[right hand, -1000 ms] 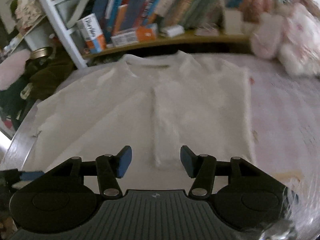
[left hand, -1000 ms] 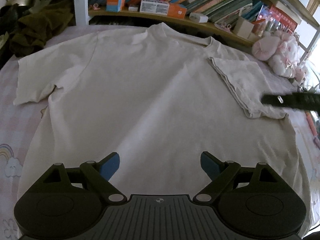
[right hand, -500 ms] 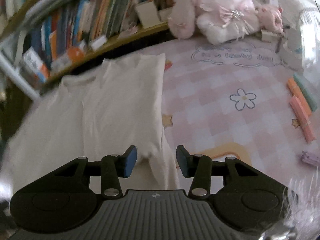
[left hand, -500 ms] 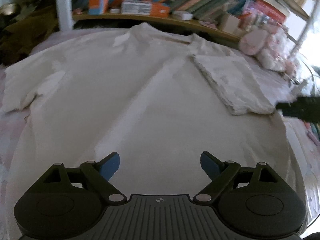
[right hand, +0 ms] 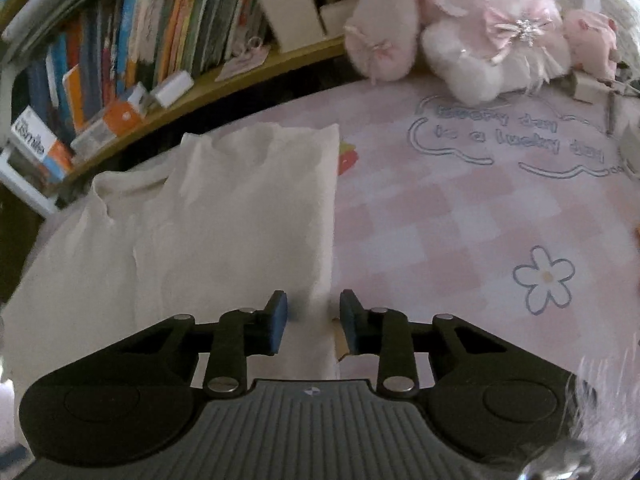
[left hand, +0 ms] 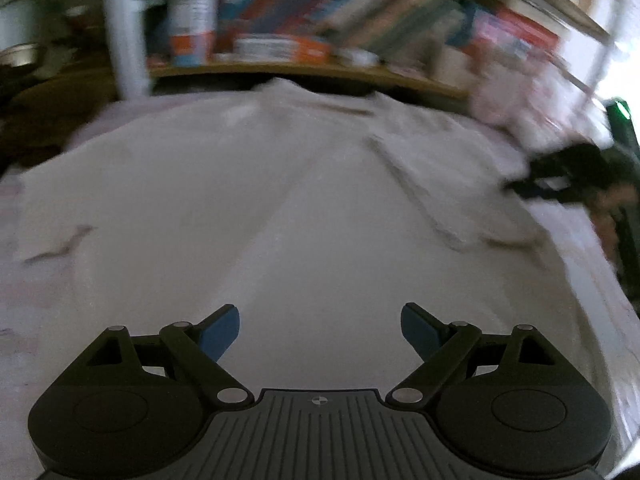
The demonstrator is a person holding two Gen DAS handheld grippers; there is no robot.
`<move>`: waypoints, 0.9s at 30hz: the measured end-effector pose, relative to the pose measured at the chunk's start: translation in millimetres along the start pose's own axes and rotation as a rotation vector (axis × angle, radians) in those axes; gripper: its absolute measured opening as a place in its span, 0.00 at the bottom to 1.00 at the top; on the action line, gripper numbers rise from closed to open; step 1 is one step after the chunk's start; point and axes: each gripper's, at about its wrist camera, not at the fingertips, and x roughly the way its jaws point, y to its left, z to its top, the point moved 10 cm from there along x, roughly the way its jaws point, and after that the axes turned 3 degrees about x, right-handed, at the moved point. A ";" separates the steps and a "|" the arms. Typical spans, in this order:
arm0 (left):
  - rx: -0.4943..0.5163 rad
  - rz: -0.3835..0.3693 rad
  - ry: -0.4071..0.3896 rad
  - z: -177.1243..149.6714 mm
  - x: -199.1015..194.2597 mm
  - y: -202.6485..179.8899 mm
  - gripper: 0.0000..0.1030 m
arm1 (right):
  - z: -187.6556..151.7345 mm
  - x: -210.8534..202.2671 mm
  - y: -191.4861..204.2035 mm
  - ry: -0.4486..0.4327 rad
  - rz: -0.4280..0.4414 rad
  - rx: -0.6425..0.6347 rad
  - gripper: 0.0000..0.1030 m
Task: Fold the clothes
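Observation:
A cream T-shirt (left hand: 248, 208) lies flat on the bed, collar toward the bookshelf, with its right sleeve folded inward (left hand: 452, 184). My left gripper (left hand: 320, 330) hovers open over the shirt's lower middle, nothing between its blue pads. In the right wrist view the shirt (right hand: 224, 220) shows its straight folded right edge. My right gripper (right hand: 313, 316) stands open, its pads on either side of that edge near the lower part of the shirt. The right gripper also appears as a dark shape (left hand: 568, 172) at the shirt's right side in the blurred left wrist view.
A pink checked bedsheet (right hand: 460, 232) with a flower and lettering spreads right of the shirt. Pink and white plush toys (right hand: 472, 28) sit at the back right. A low wooden bookshelf (right hand: 168, 52) full of books runs behind the bed. Dark clothing (left hand: 36, 128) lies far left.
My right gripper has swung right and down to the shirt's folded right edge, its jaws narrowing around it. My left gripper has drifted over the shirt, its view now blurred.

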 end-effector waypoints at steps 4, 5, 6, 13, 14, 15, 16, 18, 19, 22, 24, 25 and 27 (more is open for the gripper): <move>-0.080 0.116 0.003 -4.2 -2.4 57.2 0.88 | -10.9 -1.3 10.0 -0.024 -0.049 -0.083 0.15; -0.100 0.140 0.006 -5.9 -1.6 69.7 0.88 | -12.0 -1.2 11.4 -0.032 -0.059 -0.111 0.08; -0.121 0.164 0.010 -7.7 -0.8 82.2 0.88 | -13.1 -1.1 12.9 -0.039 -0.068 -0.138 0.06; -0.190 0.235 0.013 -10.0 14.8 136.7 0.88 | -3.3 3.7 10.0 -0.070 -0.124 -0.222 0.03; -0.194 0.233 0.013 -9.8 18.7 140.5 0.88 | -1.5 4.5 9.3 -0.073 -0.132 -0.232 0.03; -0.201 0.229 0.016 -8.9 23.8 144.0 0.88 | 0.3 5.3 8.5 -0.077 -0.139 -0.241 0.03; -0.208 0.224 0.018 -7.6 28.2 146.0 0.88 | 1.9 5.5 7.5 -0.085 -0.152 -0.249 0.02; -0.218 0.213 0.021 -4.7 36.1 148.2 0.88 | 5.3 6.2 4.2 -0.090 -0.165 -0.249 0.02; -0.220 0.208 0.022 -3.1 39.7 148.4 0.88 | 6.4 6.5 1.8 -0.091 -0.170 -0.245 0.02; -0.198 0.212 0.030 0.4 45.7 146.1 0.88 | 8.2 6.4 -3.2 -0.085 -0.166 -0.220 0.01; -0.179 0.220 0.038 2.5 47.8 144.3 0.88 | 7.4 4.9 -3.7 -0.072 -0.139 -0.191 0.01; -0.176 0.217 0.032 3.8 46.7 144.0 0.88 | 6.4 2.6 -3.9 -0.060 -0.104 -0.156 0.02; -0.174 0.209 0.019 5.9 43.8 143.9 0.88 | 8.2 -5.2 -7.2 -0.068 -0.048 -0.074 0.07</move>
